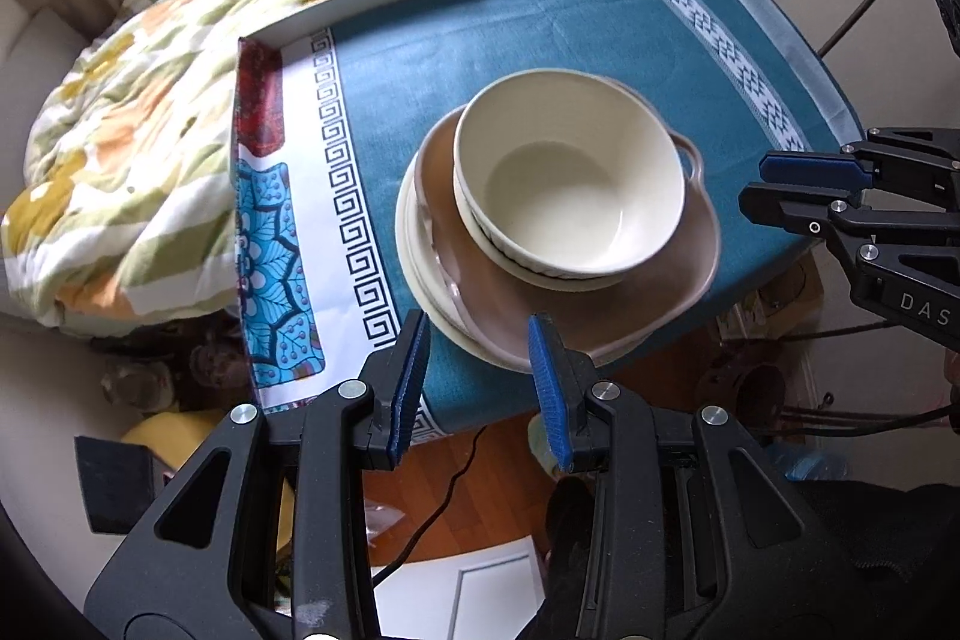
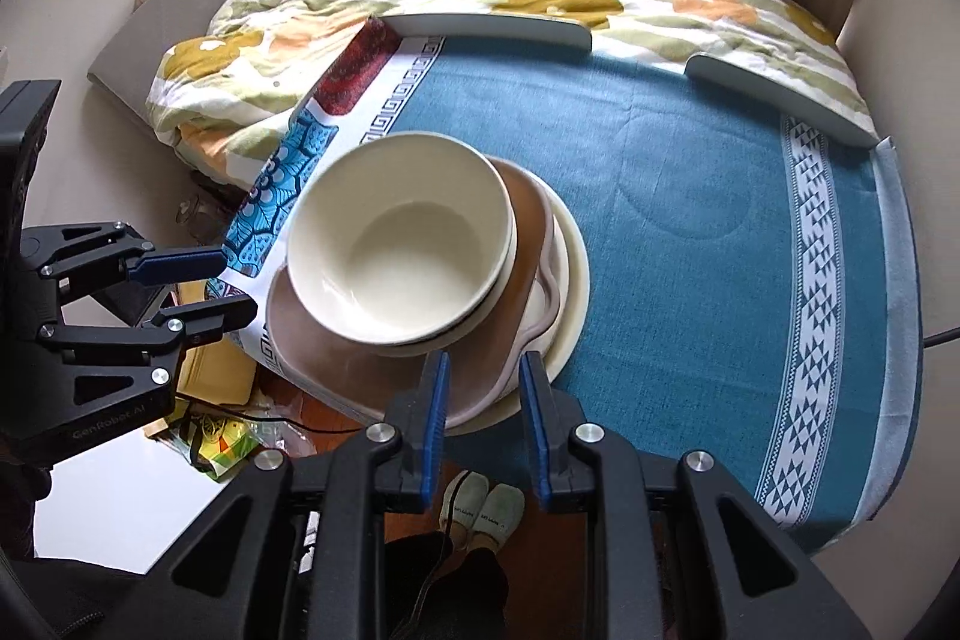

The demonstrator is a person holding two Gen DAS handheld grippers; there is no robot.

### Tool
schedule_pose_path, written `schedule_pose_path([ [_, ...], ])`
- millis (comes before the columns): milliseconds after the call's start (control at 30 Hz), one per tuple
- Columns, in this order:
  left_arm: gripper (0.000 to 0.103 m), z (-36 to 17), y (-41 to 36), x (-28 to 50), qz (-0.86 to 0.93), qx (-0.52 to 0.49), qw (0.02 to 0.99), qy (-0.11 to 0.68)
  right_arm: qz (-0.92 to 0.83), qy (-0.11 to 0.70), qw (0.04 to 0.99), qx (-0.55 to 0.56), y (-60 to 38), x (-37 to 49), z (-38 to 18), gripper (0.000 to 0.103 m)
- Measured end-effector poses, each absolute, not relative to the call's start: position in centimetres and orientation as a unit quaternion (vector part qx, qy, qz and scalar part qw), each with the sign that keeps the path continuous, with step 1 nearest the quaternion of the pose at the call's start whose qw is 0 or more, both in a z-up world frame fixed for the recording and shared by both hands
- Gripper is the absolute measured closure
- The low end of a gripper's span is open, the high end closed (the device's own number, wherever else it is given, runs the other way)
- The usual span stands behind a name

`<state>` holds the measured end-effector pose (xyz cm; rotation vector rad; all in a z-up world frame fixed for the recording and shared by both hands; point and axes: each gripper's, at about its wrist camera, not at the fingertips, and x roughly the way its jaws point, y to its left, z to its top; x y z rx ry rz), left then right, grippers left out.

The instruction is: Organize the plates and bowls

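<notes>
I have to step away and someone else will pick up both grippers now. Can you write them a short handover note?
Left hand-held gripper: jaws slightly apart, holding nothing, above the near edge of the stack.
Right hand-held gripper: jaws narrow, nothing between them, also clear of the dishes.
Things: cream bowl sits on top, a second shallow dish seems to lie just under it, then the brown plate, then the cream plate, all on the blue tablecloth near the table's front edge.
Done: dishes stacked in one pile.
Left: no loose dish shows; the stack slightly overhangs the edge, so perhaps push it inward.
</notes>
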<state>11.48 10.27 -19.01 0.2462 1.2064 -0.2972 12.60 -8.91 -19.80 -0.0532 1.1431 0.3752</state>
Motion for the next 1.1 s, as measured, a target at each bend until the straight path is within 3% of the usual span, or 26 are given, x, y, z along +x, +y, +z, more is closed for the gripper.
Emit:
schedule_pose_path([
  [200,0.072,-13.9,9.6,7.8,-0.115,0.089,0.859,0.491,0.145,0.467,0.872,-0.012,-10.2,8.9,-14.4,0.081],
  [267,0.067,-12.1,9.4,6.3,-0.102,0.074,0.877,0.464,0.134,0.442,0.887,0.001,-11.1,7.5,-12.4,0.073],
  [300,0.049,-11.2,9.3,5.4,-0.096,0.066,0.885,0.45,0.129,0.43,0.894,0.005,-11.5,6.7,-11.4,0.068],
  [333,0.022,-10.3,9.2,4.5,-0.089,0.057,0.894,0.435,0.126,0.417,0.9,0.01,-11.8,5.8,-10.6,0.056],
  [400,0.005,-8.2,9.1,2.2,-0.076,0.037,0.917,0.389,0.12,0.39,0.913,0.014,-12.6,3.9,-8.9,0.048],
  [500,0.003,-5.7,8.6,-1.1,-0.061,0.025,0.936,0.346,0.096,0.352,0.931,0.015,-13.9,1.0,-7.0,0.029],
  [567,0.001,-4.4,8.3,-3.0,-0.045,0.02,0.945,0.324,0.086,0.328,0.94,0.022,-15.0,-1.0,-5.9,0.007],
  [633,0.001,-3.3,8.0,-5.0,-0.03,0.014,0.955,0.295,0.072,0.309,0.948,0.017,-15.6,-2.8,-5.0,0.001],
  [767,0.0,-1.9,7.3,-8.4,-0.013,0.006,0.968,0.249,0.041,0.281,0.959,0.013,-16.7,-5.4,-4.2,0.001],
  [1100,0.0,-1.4,6.4,-10.8,0.0,0.019,0.972,0.233,0.021,0.257,0.966,0.014,-17.3,-7.4,-3.7,0.001],
])
